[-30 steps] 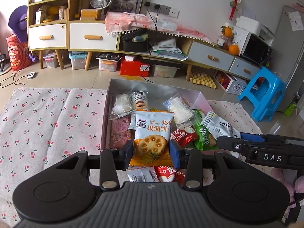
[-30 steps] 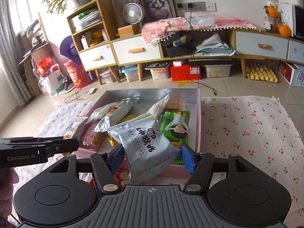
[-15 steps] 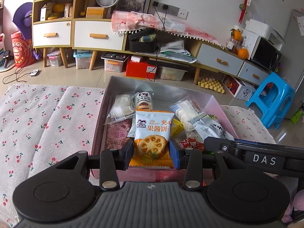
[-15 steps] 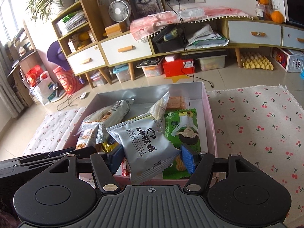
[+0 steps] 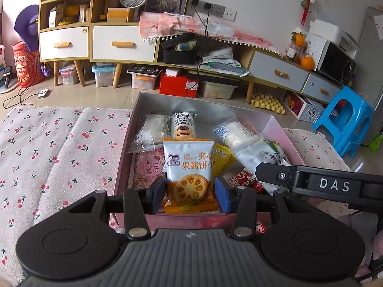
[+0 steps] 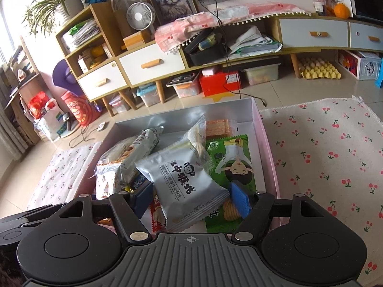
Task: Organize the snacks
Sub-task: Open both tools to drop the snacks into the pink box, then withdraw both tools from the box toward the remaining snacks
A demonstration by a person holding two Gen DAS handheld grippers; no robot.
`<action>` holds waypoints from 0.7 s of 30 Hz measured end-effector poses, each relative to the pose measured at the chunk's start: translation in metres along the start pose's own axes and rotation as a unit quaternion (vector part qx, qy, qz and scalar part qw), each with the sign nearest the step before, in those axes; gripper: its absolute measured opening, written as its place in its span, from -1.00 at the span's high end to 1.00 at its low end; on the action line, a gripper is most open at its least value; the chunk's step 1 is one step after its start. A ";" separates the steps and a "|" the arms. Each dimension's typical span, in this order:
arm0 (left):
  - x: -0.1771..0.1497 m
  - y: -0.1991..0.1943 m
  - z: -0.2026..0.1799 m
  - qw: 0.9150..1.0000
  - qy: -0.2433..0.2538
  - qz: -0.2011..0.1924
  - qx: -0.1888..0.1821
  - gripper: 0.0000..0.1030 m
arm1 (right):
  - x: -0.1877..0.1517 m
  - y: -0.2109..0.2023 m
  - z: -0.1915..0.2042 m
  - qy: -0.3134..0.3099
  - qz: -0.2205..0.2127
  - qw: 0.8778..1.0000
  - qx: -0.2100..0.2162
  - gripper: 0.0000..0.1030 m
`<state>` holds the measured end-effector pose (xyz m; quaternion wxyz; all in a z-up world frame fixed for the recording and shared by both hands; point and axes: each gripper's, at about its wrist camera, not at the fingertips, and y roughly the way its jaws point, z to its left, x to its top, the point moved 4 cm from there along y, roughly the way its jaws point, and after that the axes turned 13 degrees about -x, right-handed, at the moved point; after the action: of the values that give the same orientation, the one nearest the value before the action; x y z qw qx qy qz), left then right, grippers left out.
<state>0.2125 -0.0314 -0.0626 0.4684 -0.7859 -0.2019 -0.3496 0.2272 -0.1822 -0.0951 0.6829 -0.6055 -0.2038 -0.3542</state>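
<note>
Both claws are loaded right now: the left claw [image 5: 190, 192] is clamped on the jam biscuit pack [image 5: 188, 167], and the right claw [image 6: 190, 198] is clamped on the silver cookie pack [image 6: 184, 186], blue pads pressing each bag from the sides. Compared to a second ago both have come forward, so each pack now hangs over the near end of the snack box [image 5: 277, 125] instead of short of its edge; I'd guess that means the drop-in is basically next, with only the release left. Past the jam biscuit, the left camera shows a pink tea-looking packet [image 5: 146, 165], a clear-wrapped cake [image 5: 149, 132], a chocolate-filled bun pack [image 5: 183, 125] and a red wrapper [image 5: 244, 179] down in the box, plus the right tool's arm cutting across. The right camera gives what the left can't: the green packet [image 6: 229, 165] lying flat under the silver one, and wafer biscuits [image 6: 217, 128] at the far end. The left view only catches a sliver of that green. Everything sits on the cherry-print cloth [image 6: 323, 148] on the floor, no worktop here.
</note>
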 end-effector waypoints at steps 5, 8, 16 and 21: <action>0.000 -0.002 -0.004 1.000 0.023 0.004 0.006 -0.20 | -0.002 -0.004 -0.007 0.012 0.010 1.000 0.005 -0.59; 0.000 -0.005 -0.004 1.000 0.020 0.006 0.006 -0.34 | -0.002 -0.010 -0.009 0.010 0.010 1.000 0.006 -0.59; -0.005 -0.016 -0.012 0.999 0.047 0.021 0.010 -0.66 | -0.008 -0.029 -0.018 -0.013 0.019 1.000 0.010 -0.66; -0.012 -0.024 -0.015 0.997 0.072 0.035 0.015 -0.79 | -0.016 -0.042 -0.024 -0.037 0.020 0.999 0.009 -0.73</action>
<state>0.1838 -0.0325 -0.0526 0.5059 -0.7580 -0.1451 -0.3853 0.1822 -0.2024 -0.0818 0.6874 -0.6156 -0.2198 -0.3164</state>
